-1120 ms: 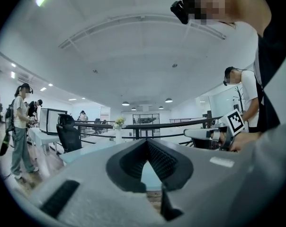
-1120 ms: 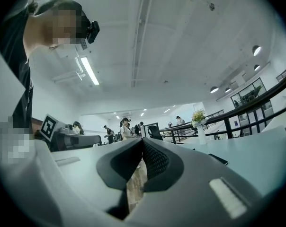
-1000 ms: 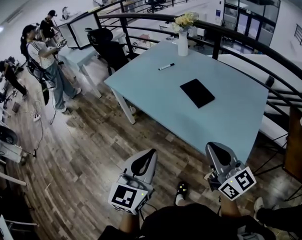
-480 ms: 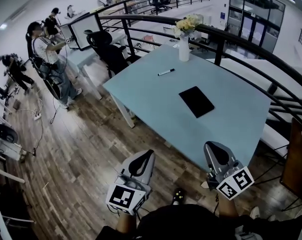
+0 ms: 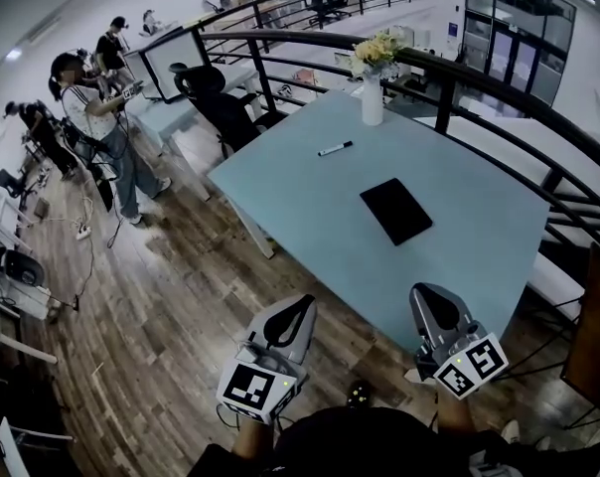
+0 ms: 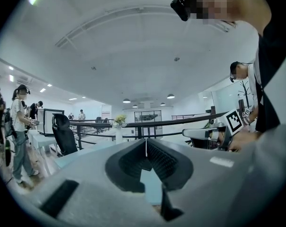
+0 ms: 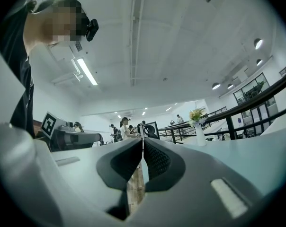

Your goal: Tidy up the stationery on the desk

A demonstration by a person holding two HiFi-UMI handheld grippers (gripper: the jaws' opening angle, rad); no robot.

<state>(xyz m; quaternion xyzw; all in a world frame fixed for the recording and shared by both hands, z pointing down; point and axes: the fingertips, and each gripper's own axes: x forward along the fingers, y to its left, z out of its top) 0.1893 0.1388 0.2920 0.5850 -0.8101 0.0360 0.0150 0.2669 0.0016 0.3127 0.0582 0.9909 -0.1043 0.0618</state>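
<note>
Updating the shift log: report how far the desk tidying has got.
Nothing looks done yet: the pen and the black notebook lie loose and apart on the desk, a flower vase at its far end. Nothing is in hand: the left claw and right claw are shut and empty, near the desk's front edge. Left: picking up and tidying both items.

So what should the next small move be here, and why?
Probably bring the right hand-held gripper forward over the desk toward the flat black pad, opening its jaws on the way. Both it and the left hand-held gripper are shut, empty and no farther than the desk's near edge; the marker lies farther away.
</note>
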